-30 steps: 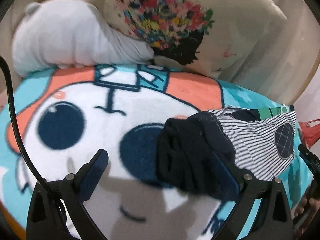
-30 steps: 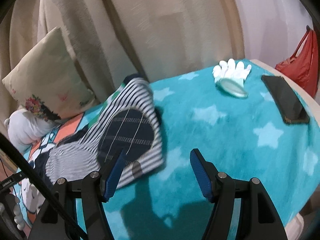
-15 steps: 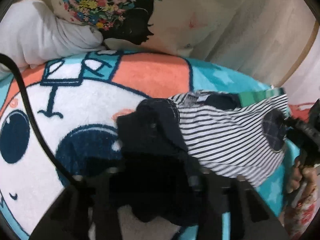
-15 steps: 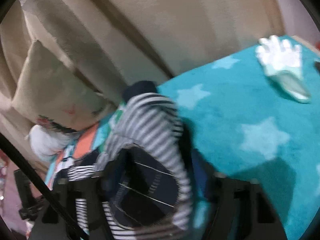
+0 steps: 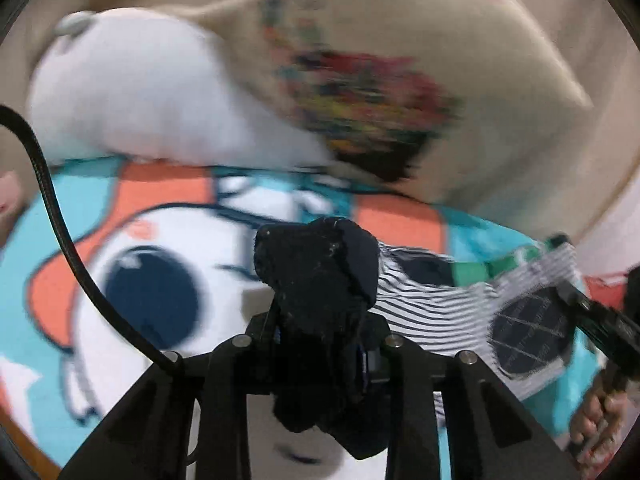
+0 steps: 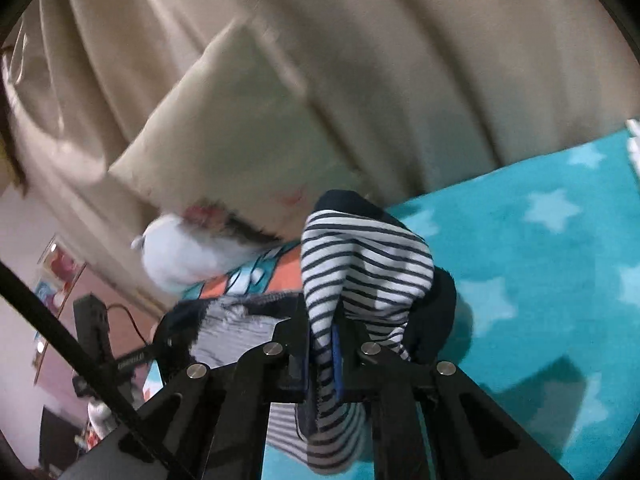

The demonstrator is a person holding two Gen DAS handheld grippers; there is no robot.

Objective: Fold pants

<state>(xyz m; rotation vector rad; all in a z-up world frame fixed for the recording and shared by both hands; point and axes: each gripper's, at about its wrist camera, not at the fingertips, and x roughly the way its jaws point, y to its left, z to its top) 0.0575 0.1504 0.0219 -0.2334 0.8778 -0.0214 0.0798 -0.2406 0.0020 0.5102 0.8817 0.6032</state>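
Observation:
The pants (image 5: 432, 304) are black-and-white striped with navy patches and a navy end. They stretch between my two grippers, lifted a little off the teal cartoon blanket (image 5: 160, 240). My left gripper (image 5: 320, 336) is closing, and its jaws press on the bunched navy end (image 5: 320, 264). My right gripper (image 6: 322, 344) is also closing, with a fold of striped cloth (image 6: 360, 264) pinched between its blue pads (image 6: 336, 356). In the left wrist view the right gripper (image 5: 592, 320) grips the far patched end. Both pairs of fingertips are mostly hidden by cloth.
A floral cream pillow (image 5: 400, 80) and a white plush toy (image 5: 140, 92) lie at the head of the blanket, against beige curtains (image 6: 400, 60). A hand (image 5: 596, 420) holds the right gripper. Star-patterned teal blanket (image 6: 540, 280) spreads to the right.
Both grippers went from wide open to closed on the pants. The right one swung left onto the striped end, the left one took the navy end, and the cloth rose off the blanket.

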